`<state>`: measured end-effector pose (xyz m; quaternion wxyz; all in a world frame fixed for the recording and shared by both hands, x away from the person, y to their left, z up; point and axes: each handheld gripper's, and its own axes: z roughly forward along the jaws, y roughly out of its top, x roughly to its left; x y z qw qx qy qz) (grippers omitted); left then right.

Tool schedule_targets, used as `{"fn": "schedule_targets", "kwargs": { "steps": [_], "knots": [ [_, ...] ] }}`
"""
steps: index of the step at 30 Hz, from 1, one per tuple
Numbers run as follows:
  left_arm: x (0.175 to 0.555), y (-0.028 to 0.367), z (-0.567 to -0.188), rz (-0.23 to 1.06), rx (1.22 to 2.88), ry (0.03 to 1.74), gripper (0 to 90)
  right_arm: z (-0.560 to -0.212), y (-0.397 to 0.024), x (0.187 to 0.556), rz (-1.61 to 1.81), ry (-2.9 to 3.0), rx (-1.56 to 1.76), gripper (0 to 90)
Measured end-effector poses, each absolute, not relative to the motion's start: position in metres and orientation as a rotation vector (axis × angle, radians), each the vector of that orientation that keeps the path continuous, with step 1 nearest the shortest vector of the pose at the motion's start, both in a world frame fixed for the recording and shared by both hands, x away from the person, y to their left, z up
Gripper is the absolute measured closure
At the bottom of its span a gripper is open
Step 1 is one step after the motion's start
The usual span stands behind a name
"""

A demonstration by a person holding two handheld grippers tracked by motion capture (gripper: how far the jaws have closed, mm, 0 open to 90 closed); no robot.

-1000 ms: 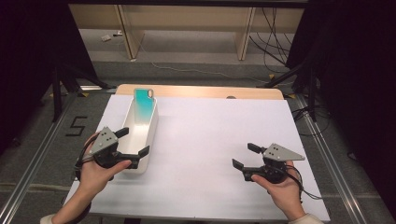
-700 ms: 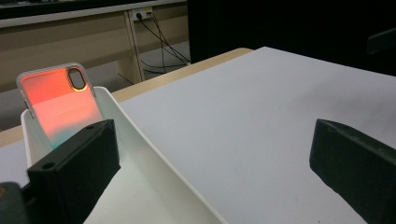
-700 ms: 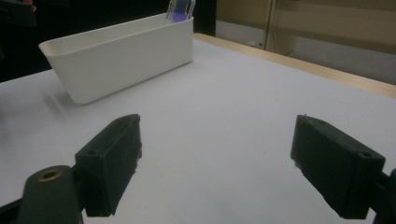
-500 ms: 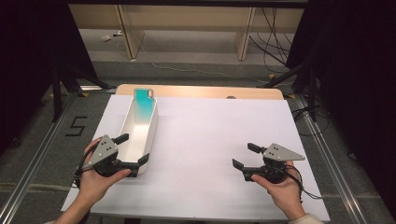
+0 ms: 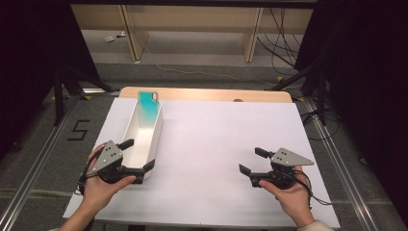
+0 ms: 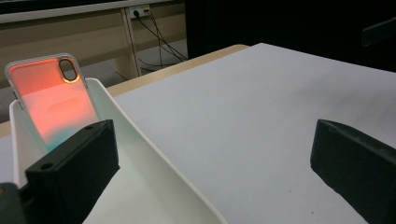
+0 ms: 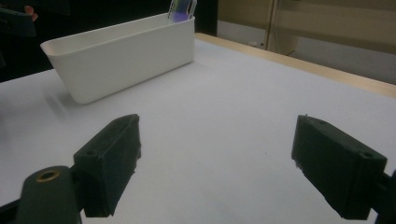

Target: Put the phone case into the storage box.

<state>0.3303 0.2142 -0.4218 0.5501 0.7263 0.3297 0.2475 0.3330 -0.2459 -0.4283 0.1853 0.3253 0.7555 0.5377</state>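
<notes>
I've drawn my left tongs back, jaws apart straddling the near end wall of the long white plastic bin holding the teal-backed phone case, ready to grip; right tongs idle, apart, on the white tabletop.

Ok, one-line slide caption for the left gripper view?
Open left gripper straddling the white bin's near wall, phone case leaning inside.

Lab recording bay: black curtains flank white table, cables behind table, floor mark "5" left of it.
</notes>
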Motion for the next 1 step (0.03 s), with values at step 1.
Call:
{"fn": "schedule_targets", "kwargs": {
  "steps": [1],
  "knots": [
    [0.3303, 0.2140, -0.4219, 0.587, 1.718, 0.779, 0.6, -0.4282, -0.2461, 0.3330, 1.512, 2.128, 0.918, 16.9]
  ]
}}
